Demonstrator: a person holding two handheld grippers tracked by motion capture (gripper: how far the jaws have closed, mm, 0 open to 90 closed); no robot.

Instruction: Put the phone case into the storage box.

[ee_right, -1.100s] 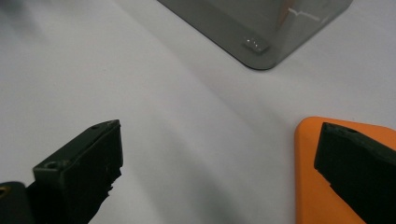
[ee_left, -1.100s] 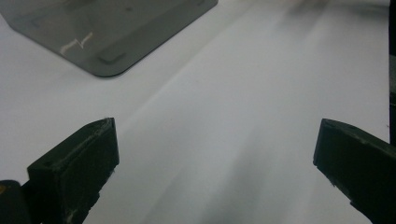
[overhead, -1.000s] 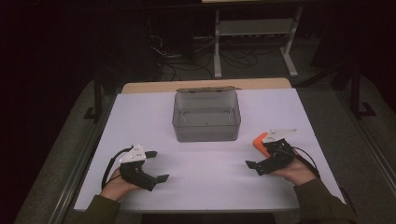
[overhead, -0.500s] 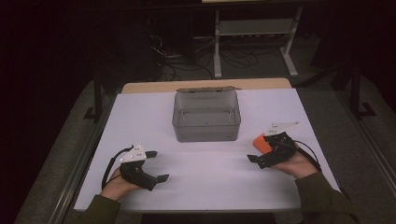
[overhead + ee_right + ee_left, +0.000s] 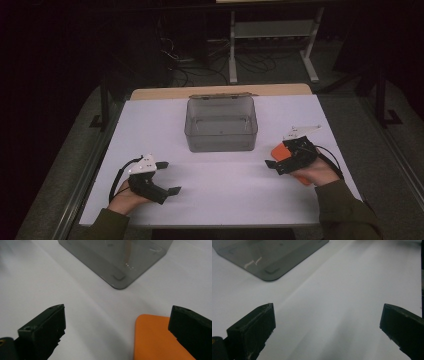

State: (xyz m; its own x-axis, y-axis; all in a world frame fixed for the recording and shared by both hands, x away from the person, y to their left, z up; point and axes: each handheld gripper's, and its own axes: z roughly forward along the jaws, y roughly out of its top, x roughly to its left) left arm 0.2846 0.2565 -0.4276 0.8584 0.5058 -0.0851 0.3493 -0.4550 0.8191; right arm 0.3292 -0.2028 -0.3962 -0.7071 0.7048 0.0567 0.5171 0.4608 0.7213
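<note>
A clear grey plastic box (image 5: 220,125) stands open-topped and empty at the middle of the white table (image 5: 225,195). A flat orange piece (image 5: 278,150) lies on the table at the right. My right gripper (image 5: 272,160) hovers over its left edge, jaws wide open. In the right gripper view the orange piece (image 5: 160,340) lies just inside the right jaw, nothing is held by my right gripper (image 5: 118,313), and the box corner (image 5: 117,262) is ahead. My left gripper (image 5: 169,177) rests open at the front left. In the left gripper view bare table lies under my left gripper (image 5: 328,312), with the box (image 5: 269,257) farther off.
Beyond the table's far wooden edge (image 5: 220,91) the floor is dark, with a metal stand (image 5: 272,35) and cables. Rails (image 5: 90,170) run along the table's left side. Bare white surface lies between the two grippers.
My right gripper has moved a little forward, away from the person, over the orange piece. The left gripper has stayed still.
</note>
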